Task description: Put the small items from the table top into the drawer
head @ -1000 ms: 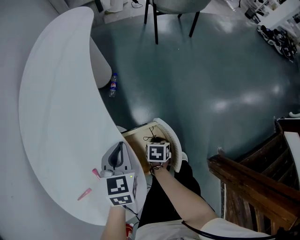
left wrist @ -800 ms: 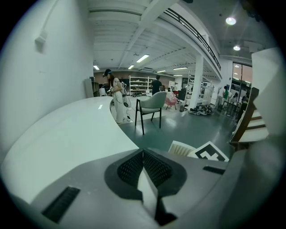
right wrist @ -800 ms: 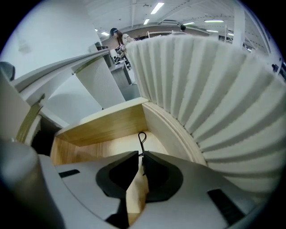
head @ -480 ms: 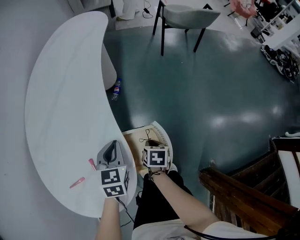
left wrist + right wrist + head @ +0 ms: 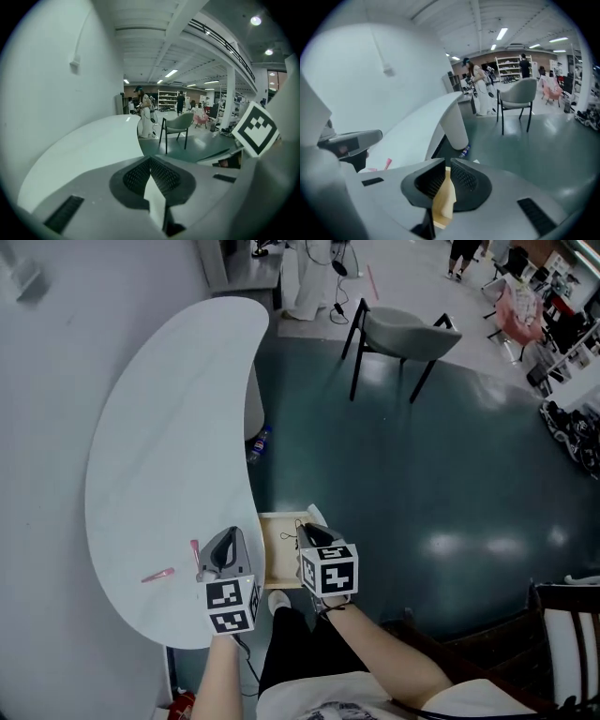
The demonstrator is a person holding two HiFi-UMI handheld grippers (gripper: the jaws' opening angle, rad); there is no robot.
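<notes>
Of the small pink items, one [image 5: 195, 557] lies on the white table top [image 5: 159, 446] just beside my left gripper [image 5: 231, 532], and the other [image 5: 157, 575] lies a bit further out toward the wall side. The wooden drawer [image 5: 279, 557] stands pulled open at the table's edge, with my right gripper [image 5: 310, 533] above its far side. My left fingers are pressed together on nothing, and my right fingers stand a thin slit apart, gripping nothing.
</notes>
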